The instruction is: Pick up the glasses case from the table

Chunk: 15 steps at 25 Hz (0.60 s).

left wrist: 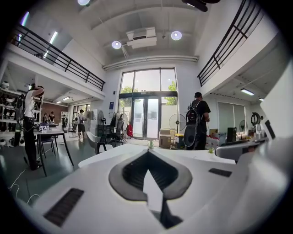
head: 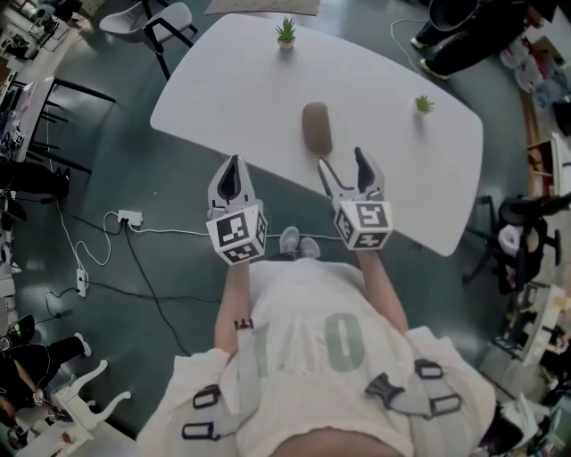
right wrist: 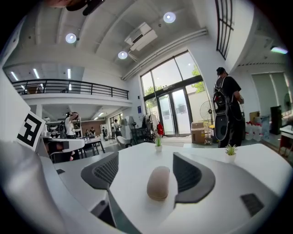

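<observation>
The glasses case (head: 317, 128), a brown oblong with rounded ends, lies flat near the middle of the white table (head: 241, 80). My right gripper (head: 342, 161) is open at the table's near edge, its tips just short of the case and slightly to its right. In the right gripper view the case (right wrist: 159, 183) shows ahead between the spread jaws of the right gripper (right wrist: 145, 154), untouched. My left gripper (head: 234, 168) is shut and empty at the table's near edge, left of the case. Its pads meet in the left gripper view (left wrist: 147, 154).
Two small potted plants (head: 285, 31) (head: 424, 104) stand on the table's far side and right end. Chairs (head: 169, 22) stand beyond the far left corner, an office chair (head: 526, 232) to the right. Cables and a power strip (head: 129, 217) lie on the floor. A person with a backpack (right wrist: 226, 109) stands beyond the table.
</observation>
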### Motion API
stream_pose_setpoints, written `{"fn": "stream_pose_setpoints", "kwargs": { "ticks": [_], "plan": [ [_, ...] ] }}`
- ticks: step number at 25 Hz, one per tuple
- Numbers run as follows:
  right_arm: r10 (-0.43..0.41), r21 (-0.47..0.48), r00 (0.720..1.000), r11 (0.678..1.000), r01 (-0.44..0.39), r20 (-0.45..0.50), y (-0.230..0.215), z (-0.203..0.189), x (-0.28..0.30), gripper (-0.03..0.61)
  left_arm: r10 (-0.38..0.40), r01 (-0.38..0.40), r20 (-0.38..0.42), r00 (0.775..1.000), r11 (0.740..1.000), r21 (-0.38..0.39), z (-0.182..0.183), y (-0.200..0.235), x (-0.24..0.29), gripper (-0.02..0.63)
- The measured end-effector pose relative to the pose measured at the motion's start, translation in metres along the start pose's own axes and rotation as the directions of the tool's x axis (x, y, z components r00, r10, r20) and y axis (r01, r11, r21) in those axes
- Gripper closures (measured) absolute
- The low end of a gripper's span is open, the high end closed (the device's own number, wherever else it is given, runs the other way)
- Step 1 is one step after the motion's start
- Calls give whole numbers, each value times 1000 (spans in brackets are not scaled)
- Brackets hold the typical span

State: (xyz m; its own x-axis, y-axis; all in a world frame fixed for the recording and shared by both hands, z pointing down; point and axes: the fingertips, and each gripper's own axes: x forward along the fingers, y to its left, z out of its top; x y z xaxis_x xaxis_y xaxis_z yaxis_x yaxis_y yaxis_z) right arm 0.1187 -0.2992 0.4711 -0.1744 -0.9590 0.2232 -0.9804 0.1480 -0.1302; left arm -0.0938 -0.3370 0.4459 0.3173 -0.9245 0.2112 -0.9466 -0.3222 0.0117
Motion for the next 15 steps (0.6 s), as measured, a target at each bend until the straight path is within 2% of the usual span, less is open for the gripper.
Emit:
{"fn": "stream_pose_setpoints", "kwargs": {
  "ticks": [1, 4, 15],
  "plan": [
    [-9, 20, 1000, 1000, 9, 12, 0, 0, 1, 220, -3, 3, 3, 1000, 1000, 1, 2, 0, 1, 611],
    [-4, 76, 1000, 997, 5, -1, 1, -7, 6, 163, -9, 9, 6, 1000, 1000, 2, 3, 2, 5, 611],
    [1, 109, 997, 994, 8, -79, -3, -18, 22, 161, -18, 18, 3, 1000, 1000, -6, 5, 4, 18, 611]
  ]
}}
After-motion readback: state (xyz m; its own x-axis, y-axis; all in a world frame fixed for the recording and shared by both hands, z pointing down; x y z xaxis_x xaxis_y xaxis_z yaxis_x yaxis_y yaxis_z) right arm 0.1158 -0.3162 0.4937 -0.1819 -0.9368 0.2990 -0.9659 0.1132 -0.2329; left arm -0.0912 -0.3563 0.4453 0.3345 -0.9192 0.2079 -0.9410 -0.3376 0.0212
